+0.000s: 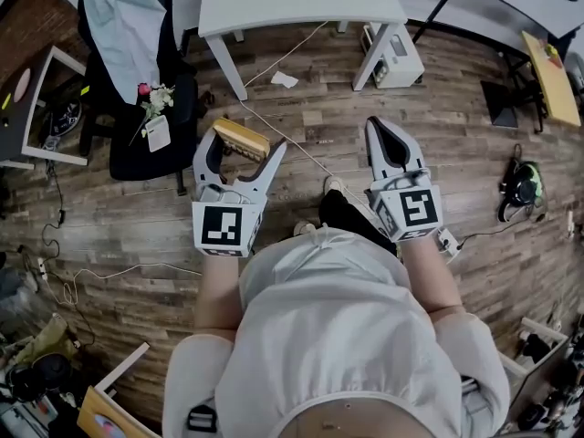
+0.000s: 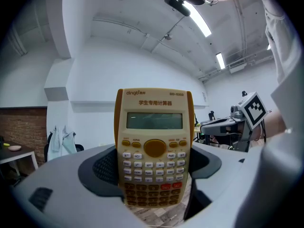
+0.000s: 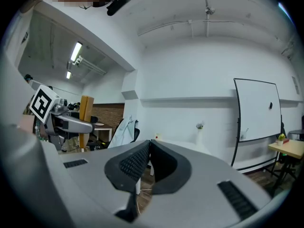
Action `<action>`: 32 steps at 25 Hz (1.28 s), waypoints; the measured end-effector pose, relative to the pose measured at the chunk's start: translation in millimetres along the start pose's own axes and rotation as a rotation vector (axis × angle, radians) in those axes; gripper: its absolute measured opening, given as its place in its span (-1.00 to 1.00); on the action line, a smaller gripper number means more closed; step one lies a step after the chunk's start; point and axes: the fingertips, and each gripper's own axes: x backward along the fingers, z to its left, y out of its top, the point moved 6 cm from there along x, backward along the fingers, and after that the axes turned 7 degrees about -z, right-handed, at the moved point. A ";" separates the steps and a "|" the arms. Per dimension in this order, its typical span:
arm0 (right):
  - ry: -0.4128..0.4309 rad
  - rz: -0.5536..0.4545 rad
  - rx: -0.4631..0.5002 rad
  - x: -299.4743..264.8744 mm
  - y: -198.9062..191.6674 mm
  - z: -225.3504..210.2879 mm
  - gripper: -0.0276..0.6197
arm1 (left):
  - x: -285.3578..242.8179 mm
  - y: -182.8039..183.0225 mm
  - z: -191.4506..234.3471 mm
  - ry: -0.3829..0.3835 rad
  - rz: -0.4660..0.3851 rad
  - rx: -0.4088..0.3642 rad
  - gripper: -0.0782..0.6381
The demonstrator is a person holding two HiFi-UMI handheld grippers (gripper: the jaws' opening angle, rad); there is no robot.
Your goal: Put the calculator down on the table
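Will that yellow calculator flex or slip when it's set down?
Probably stiff: the yellow plastic scientific calculator stands unbent between the jaws of the left hand-held gripper. Likely light, being thin. Smooth edges might slip; flat, it shouldn't roll.

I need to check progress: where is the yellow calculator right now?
The yellow plastic calculator stands upright, clamped in the left claw, at the head view's left, over the wooden floor, short of the white table.
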 end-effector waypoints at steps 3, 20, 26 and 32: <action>0.001 0.016 -0.035 -17.1 -10.3 -8.5 -0.90 | -11.2 -7.2 7.7 0.006 0.017 -0.013 0.38; 0.156 0.045 -0.056 -235.1 -42.8 -133.0 -0.90 | -210.4 -37.7 90.0 0.116 0.104 -0.023 0.38; 0.198 0.043 -0.071 -313.5 -53.3 -199.9 -0.90 | -308.7 -45.0 111.5 0.156 0.105 -0.029 0.38; 0.220 0.060 -0.073 -363.9 -65.3 -240.9 -0.90 | -373.2 -54.4 122.2 0.157 0.134 -0.024 0.38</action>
